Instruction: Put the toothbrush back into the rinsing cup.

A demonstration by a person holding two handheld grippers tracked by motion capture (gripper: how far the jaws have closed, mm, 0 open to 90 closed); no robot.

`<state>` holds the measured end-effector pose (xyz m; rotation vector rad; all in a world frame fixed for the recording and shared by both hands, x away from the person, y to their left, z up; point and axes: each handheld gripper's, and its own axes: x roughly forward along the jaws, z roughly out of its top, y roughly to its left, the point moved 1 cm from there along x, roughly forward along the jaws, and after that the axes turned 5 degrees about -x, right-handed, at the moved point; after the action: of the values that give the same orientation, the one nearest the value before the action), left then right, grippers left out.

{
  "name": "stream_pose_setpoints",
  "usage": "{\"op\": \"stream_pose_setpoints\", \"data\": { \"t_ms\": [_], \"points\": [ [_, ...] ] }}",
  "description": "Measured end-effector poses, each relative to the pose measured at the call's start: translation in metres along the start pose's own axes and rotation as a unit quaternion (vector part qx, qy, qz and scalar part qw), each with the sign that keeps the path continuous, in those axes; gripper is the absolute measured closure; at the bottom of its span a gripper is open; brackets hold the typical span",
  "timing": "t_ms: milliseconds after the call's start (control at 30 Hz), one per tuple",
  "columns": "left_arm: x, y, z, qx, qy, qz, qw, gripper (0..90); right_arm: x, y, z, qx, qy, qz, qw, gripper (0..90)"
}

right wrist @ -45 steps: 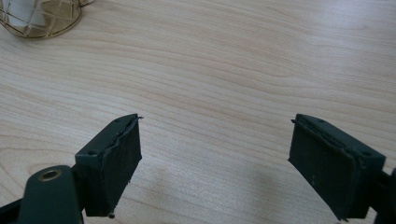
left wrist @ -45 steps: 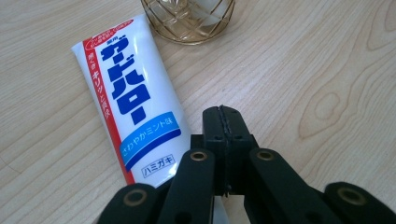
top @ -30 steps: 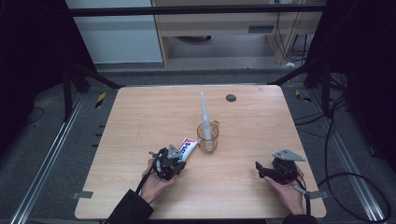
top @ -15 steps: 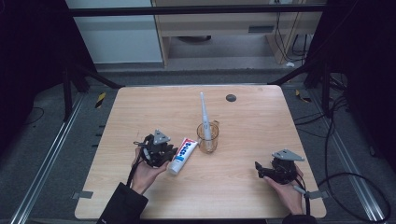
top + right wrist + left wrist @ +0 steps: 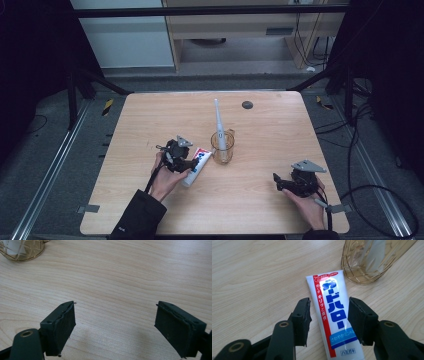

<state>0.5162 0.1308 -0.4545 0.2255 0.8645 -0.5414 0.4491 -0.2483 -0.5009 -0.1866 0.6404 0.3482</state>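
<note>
While toothpaste tube (image 5: 334, 312) reads "ガードハロー", left gripper (image 5: 328, 315) jaws just released it.

The table (image 5: 280, 210) lies bare along its far edge and between the two hands, so a gripper can pass freely there. Mid-table the glass cup (image 5: 222, 146) with its tall upright toothbrush (image 5: 219, 118) blocks any low sweep. The toothpaste tube (image 5: 197, 165) lies flat just beside the cup, narrowing the gap on that side. A small dark disc (image 5: 247, 104) sits near the far edge, well apart
</note>
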Motion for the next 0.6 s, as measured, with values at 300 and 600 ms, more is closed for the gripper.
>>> {"op": "stream_pose_setpoints", "data": {
  "t_ms": [300, 600],
  "points": [
    [0.021, -0.006, 0.001, 0.006, 0.028, -0.006, 0.9996, 46.3, 0.000, 0.000, 0.000, 0.003, 0.002, 0.002, 1.0000, 16.7],
    [0.035, -0.006, 0.001, 0.003, 0.046, -0.005, 0.9989, 40.5, 0.000, 0.000, 0.000, -0.001, 0.003, 0.001, 1.0000, 16.6]
  ]
}}
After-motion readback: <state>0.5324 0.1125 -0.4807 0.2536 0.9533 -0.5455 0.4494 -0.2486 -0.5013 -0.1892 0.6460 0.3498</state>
